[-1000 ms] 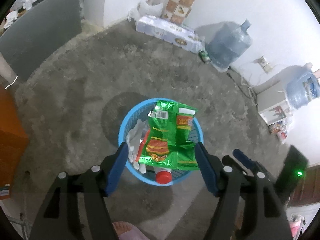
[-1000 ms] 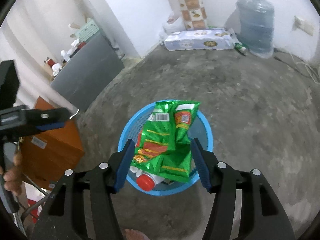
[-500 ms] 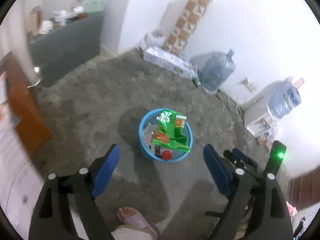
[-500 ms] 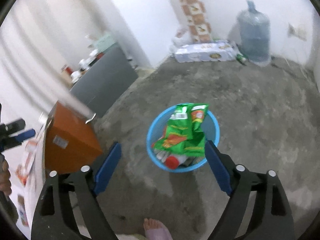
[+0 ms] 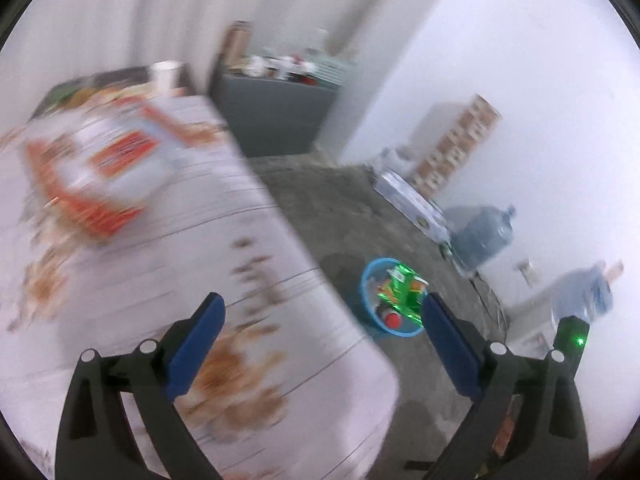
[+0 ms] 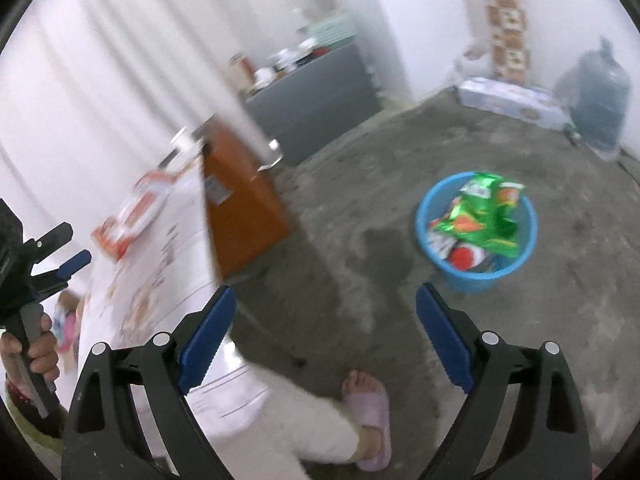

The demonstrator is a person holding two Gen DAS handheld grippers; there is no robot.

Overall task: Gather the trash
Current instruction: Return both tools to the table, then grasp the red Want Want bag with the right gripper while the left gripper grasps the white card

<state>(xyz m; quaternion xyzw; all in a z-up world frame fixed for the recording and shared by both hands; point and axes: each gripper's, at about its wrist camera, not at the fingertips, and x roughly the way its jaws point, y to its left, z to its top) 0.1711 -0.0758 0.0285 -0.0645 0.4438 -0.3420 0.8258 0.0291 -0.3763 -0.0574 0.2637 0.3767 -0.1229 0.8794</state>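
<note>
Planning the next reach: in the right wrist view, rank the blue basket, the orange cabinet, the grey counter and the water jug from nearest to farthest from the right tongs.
1. Blue basket, just ahead, right of the right tongs.
2. Orange cabinet, ahead on the left; close to the basket's rank.
3. Grey counter, behind the cabinet by the wall.
4. Water jug, far right corner.

Both fisheye views are brightly, evenly lit but motion-smeared; the tablecloth (image 5: 168, 240) toward nine o'clock blurs worst, and edges bow.
</note>
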